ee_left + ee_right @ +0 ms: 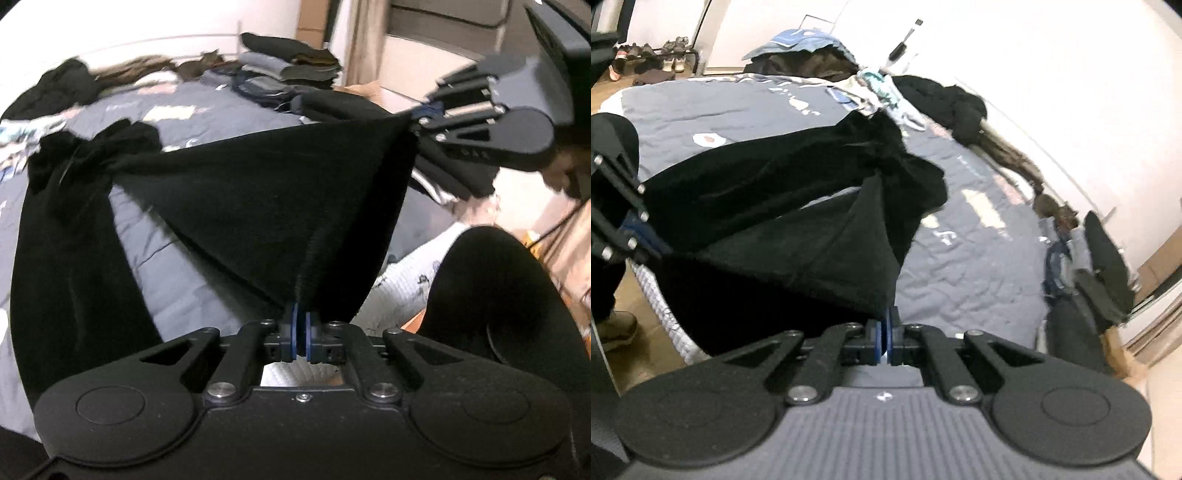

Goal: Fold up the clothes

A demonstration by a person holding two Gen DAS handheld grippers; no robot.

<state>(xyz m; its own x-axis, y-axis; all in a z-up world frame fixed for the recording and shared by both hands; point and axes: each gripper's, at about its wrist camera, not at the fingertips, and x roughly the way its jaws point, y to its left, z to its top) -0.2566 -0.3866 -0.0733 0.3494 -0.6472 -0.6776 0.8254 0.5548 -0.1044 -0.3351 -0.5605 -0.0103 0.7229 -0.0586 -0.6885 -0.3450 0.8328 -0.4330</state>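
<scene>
Two grippers pinch one black garment [273,206] over the bed [177,280]. From the left wrist, the left gripper [299,332] is closed on one corner, the right gripper [419,120] on another. From the right wrist, the right gripper [885,334] is closed on cloth [798,258].

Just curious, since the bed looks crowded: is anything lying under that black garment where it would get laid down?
Nothing visible. Both grippers, left and right, pinch the black garment above bare quilt. The folded stack and loose clothes sit farther off, near the bed's edges.
</scene>
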